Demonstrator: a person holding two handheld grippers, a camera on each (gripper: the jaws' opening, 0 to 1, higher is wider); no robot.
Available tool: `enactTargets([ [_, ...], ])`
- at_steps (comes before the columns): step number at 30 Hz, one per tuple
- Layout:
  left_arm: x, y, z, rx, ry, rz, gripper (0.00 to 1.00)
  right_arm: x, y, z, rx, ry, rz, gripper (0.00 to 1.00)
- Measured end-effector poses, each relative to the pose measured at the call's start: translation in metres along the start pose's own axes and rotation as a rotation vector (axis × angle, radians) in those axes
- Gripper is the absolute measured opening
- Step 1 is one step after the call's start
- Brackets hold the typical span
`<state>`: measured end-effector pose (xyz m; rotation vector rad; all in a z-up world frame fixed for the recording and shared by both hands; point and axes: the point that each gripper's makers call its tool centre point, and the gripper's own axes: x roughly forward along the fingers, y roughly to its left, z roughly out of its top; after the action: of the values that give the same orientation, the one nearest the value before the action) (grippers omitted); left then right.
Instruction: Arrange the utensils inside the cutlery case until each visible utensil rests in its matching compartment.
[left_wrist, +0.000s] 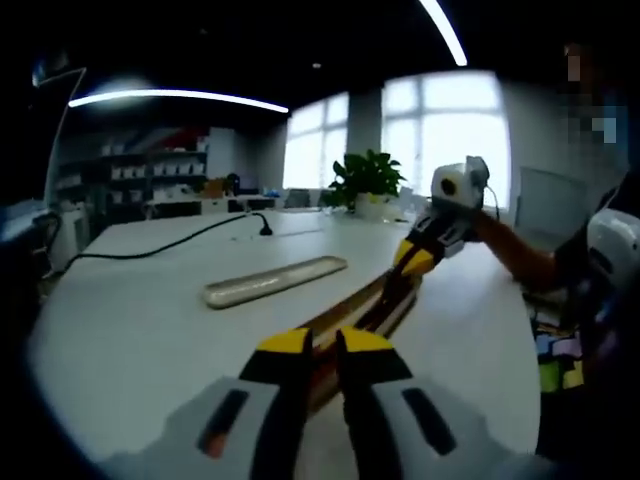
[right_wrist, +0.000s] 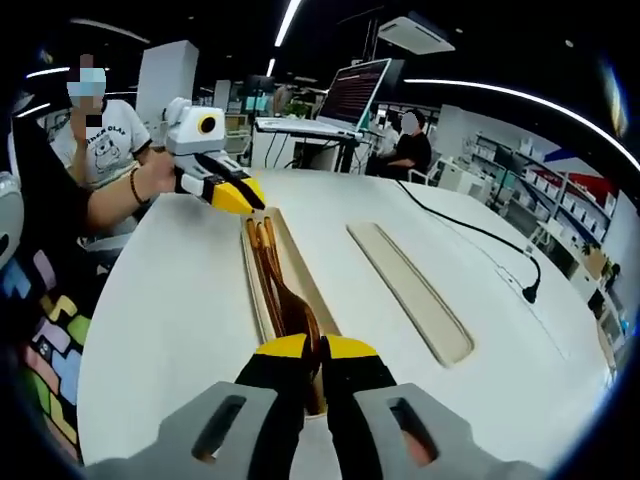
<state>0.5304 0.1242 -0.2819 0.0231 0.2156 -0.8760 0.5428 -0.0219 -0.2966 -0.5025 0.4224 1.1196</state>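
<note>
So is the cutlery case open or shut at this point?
Open. The case shows its inside, with brown utensils lying lengthwise in it, and its lid lies apart beside it on the table.

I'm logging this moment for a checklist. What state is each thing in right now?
Cutlery case: open, flat on the table.
Lid: off, lying beside the case, apart from it.
Utensils: lying lengthwise inside the case.
Left gripper: at the case's far end.
Right gripper: nearly closed over the case's near end.
Cable: lying loose on the table.
</note>
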Motion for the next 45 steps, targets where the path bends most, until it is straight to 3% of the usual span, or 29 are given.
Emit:
enactTargets([
  [3, 0.001, 0.000, -0.001, 0.002, 0.002, -0.001, 0.10, 0.000, 0.002, 0.000, 0.008, 0.009, 0.033, 0.03],
  [10, 0.001, 0.006, -0.002, 0.012, 0.003, 0.019, 0.10, -0.002, 0.001, -0.003, -0.006, 0.025, 0.023, 0.06],
  [13, 0.000, 0.006, 0.000, 0.010, -0.005, 0.019, 0.10, -0.006, 0.005, 0.001, 0.022, -0.006, 0.059, 0.06],
  [24, -0.001, 0.006, 0.000, 0.010, -0.007, 0.024, 0.10, -0.014, -0.007, 0.004, 0.044, -0.042, 0.004, 0.06],
  [33, 0.000, 0.007, 0.001, 0.003, -0.011, 0.028, 0.10, -0.005, -0.017, -0.001, 0.038, -0.013, -0.043, 0.04],
  [39, 0.007, 0.002, 0.006, 0.002, -0.007, 0.019, 0.10, 0.001, -0.012, -0.007, 0.063, 0.021, -0.009, 0.02],
  [41, 0.012, 0.001, 0.004, 0.006, 0.027, 0.024, 0.08, 0.003, -0.011, -0.008, 0.075, 0.042, 0.003, 0.02],
  [45, 0.024, -0.004, 0.005, 0.074, 0.061, 0.029, 0.07, 0.004, -0.011, -0.003, 0.138, 0.051, 0.054, 0.01],
])
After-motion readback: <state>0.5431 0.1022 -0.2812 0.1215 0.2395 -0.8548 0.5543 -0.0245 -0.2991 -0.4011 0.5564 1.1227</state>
